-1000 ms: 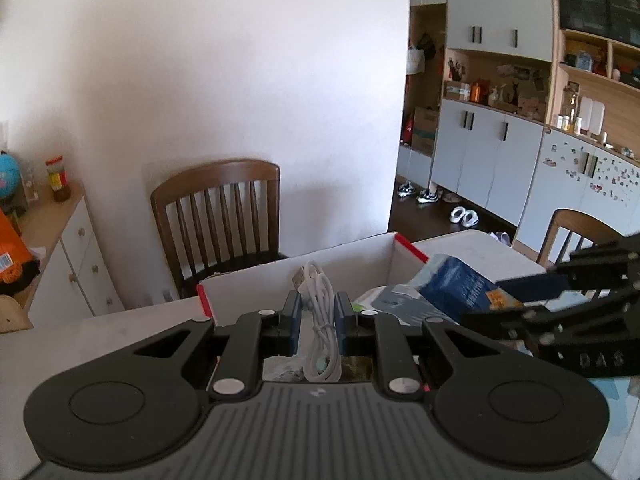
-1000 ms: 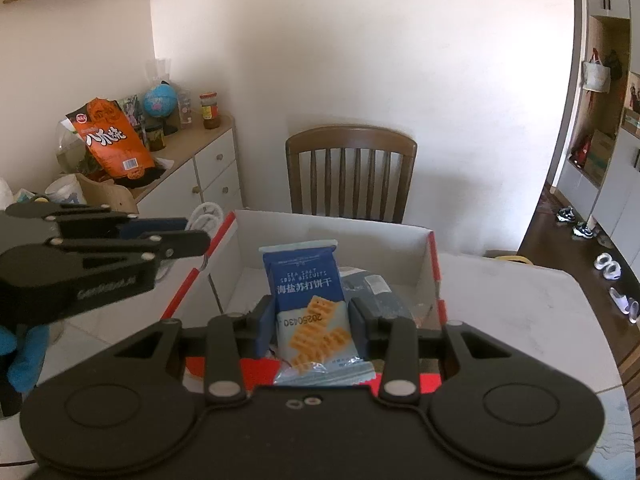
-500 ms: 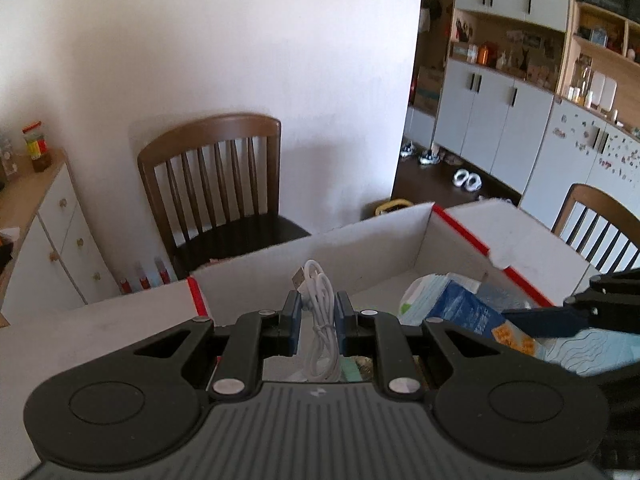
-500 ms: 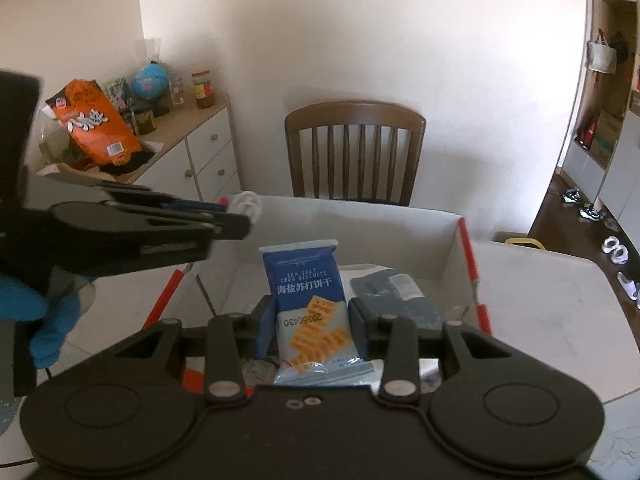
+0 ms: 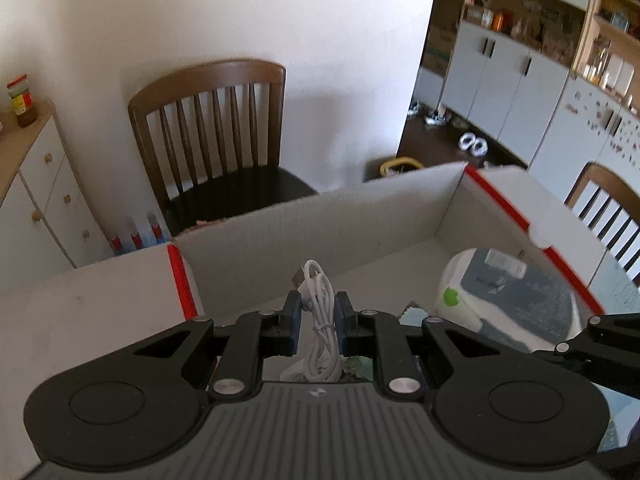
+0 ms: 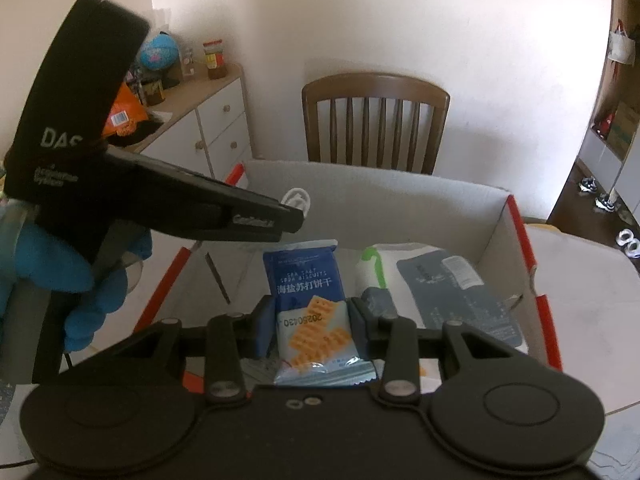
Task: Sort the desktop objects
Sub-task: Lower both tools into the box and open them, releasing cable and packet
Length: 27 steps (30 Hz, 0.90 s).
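Observation:
My left gripper is shut on a coiled white USB cable and holds it over the open white cardboard box with red edges. My right gripper is shut on a blue soda-biscuit packet and holds it over the same box. In the right wrist view the left gripper reaches in from the left, with the cable's end at its tip. A grey-and-white wipes pack lies in the box; it also shows in the left wrist view.
A brown wooden chair stands behind the box against the white wall. A white drawer cabinet with a globe, jar and orange snack bag is at the left. A white table carries the box. Another chair is at the right.
Both grippers have moved forward over the box with their loads. The left gripper has swung in over the box's left side and tilted down.

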Each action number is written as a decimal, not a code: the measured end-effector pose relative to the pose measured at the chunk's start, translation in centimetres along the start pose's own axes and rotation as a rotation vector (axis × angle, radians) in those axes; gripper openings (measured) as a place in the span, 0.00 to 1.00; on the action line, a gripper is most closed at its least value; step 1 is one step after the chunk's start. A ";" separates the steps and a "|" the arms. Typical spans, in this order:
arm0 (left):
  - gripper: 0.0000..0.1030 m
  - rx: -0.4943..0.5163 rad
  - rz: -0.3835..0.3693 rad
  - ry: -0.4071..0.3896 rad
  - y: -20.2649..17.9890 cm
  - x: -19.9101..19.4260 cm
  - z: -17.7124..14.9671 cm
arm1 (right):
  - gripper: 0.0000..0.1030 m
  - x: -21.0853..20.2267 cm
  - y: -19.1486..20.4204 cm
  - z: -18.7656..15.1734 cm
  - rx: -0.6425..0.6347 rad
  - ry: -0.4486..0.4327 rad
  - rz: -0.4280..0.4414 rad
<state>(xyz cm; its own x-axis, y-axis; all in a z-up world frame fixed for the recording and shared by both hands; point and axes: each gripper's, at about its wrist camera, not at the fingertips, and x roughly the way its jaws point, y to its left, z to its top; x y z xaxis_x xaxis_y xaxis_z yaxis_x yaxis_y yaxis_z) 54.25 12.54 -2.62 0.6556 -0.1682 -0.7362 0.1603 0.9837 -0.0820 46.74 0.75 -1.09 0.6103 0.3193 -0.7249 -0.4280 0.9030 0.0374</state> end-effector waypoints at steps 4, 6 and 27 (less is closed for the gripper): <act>0.16 0.018 -0.008 0.063 -0.2 1.5 0.1 | 0.37 0.8 0.2 -0.5 -0.010 0.024 0.000; 0.16 0.024 -0.011 0.094 -0.3 2.2 0.0 | 0.37 1.0 0.3 -0.7 -0.019 0.034 0.004; 0.17 0.003 0.026 0.234 -0.8 4.4 -0.7 | 0.47 -0.5 0.4 -2.1 -0.008 0.050 0.038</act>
<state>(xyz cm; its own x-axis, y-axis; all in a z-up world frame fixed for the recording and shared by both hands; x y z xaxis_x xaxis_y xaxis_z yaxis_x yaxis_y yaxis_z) 56.45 11.02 -6.28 0.4710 -0.1234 -0.8735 0.1478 0.9872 -0.0597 44.88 0.32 -2.12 0.5596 0.3386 -0.7564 -0.4560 0.8880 0.0601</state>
